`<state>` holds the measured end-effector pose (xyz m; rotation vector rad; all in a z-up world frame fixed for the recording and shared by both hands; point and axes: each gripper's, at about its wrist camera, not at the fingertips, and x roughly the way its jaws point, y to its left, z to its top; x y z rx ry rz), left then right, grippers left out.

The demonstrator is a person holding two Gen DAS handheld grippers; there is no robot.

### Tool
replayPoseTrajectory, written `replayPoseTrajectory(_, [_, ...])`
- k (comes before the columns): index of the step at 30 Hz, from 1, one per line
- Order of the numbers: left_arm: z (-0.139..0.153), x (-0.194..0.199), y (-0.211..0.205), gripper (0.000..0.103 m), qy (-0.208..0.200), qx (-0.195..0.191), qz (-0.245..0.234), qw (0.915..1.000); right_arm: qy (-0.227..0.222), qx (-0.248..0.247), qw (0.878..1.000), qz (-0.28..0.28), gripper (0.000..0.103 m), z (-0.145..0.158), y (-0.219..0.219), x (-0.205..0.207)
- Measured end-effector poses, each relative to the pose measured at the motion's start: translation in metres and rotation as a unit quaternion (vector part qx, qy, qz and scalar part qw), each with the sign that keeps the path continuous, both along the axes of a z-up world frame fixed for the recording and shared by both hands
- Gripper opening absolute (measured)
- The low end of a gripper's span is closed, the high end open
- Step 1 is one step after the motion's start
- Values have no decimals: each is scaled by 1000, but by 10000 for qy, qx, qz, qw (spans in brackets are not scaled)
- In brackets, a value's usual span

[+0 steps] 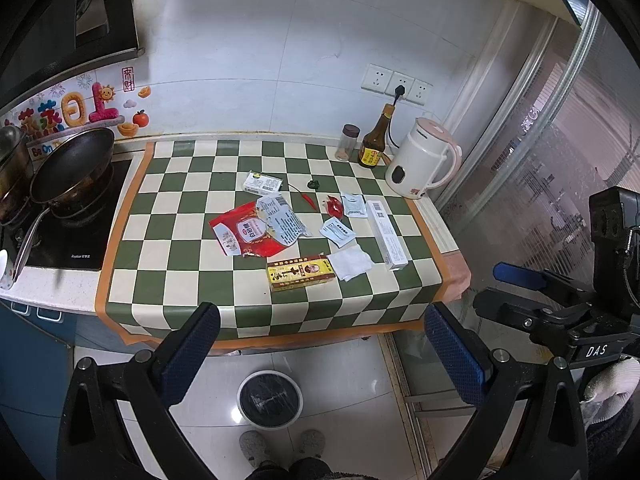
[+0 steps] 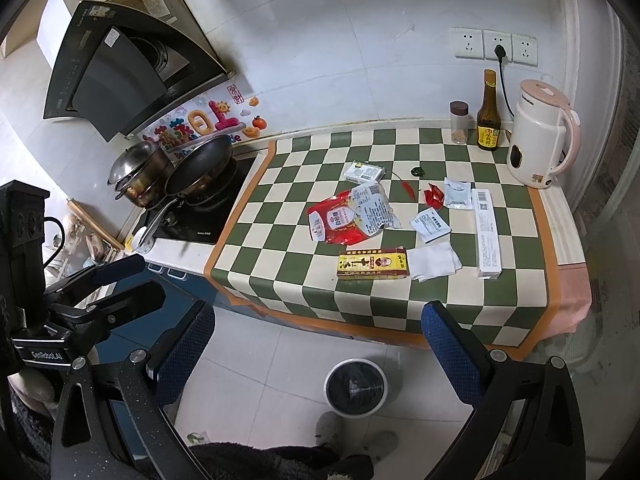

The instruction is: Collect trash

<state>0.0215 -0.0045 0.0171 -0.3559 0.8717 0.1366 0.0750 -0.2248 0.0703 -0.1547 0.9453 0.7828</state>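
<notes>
Trash lies on the green-and-cream checkered counter point(image 1: 192, 280): a torn red snack bag point(image 1: 248, 232), a yellow-red box point(image 1: 301, 273), a white napkin point(image 1: 349, 262), a long white box point(image 1: 387, 234), small white sachets point(image 1: 337, 231), a red wrapper point(image 1: 334, 205), a chili point(image 1: 309, 200) and a small white box point(image 1: 262, 183). A white bin with a black liner point(image 1: 269, 399) stands on the floor below the counter. My left gripper point(image 1: 320, 344) is open and empty, held back from the counter's front edge. My right gripper point(image 2: 318, 340) is open and empty too, beside it.
A white kettle point(image 1: 424, 160), a brown sauce bottle point(image 1: 374, 140) and a spice jar point(image 1: 349, 142) stand at the back right. A wok point(image 1: 72, 164) and a pot point(image 2: 138, 172) sit on the stove at the left. My slippers point(image 1: 280, 444) are by the bin.
</notes>
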Motion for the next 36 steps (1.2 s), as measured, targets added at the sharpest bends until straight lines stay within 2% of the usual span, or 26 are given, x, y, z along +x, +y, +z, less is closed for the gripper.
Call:
replayPoseTrajectory(7, [-5, 3, 2, 103, -2, -41, -64, 10000, 6, 3, 10000, -9, 103, -1, 2, 0])
replayPoseTrajectory(14, [-13, 4, 22, 103, 11, -145, -64, 9999, 23, -5, 10000, -47, 103, -2, 5, -1])
replayPoseTrajectory(16, [-16, 8, 27, 103, 42, 134, 62, 9999, 45, 53, 9998, -161, 103, -4, 5, 1])
replayPoseTrajectory(18, [-22, 18, 26, 103, 97, 869, 193, 9960, 14, 27, 9991, -435, 103, -11, 4, 6])
replayPoseTrajectory(19, [-28, 26, 23, 103, 141, 1404, 243, 9897, -18, -12, 9982, -597, 103, -15, 3, 7])
replayPoseTrajectory(21, [-49, 48, 16, 103, 353, 2192, 154, 9749, -9, -233, 9943, -1039, 103, -31, 4, 18])
replayPoseTrajectory(25, [-111, 98, 17, 103, 1107, 2385, -428, 9639, 274, -617, 9842, -1640, 103, -67, -17, 47])
replayPoseTrajectory(28, [-165, 139, 6, 103, 1676, 2470, -1013, 9490, 521, -870, 9753, -1963, 103, -100, -40, 80])
replayPoseTrajectory(30, [-197, 164, -6, 103, 2013, 2578, -1418, 9343, 744, -937, 9693, -2146, 103, -122, -54, 109])
replayPoseTrajectory(34, [-260, 212, -26, 103, 2739, 2940, -2236, 8880, 1143, -1202, 9563, -2408, 103, -175, -79, 176])
replayPoseTrajectory(36, [-286, 231, -30, 102, 3029, 2985, -2534, 8688, 1286, -1407, 9523, -2384, 103, -200, -82, 207])
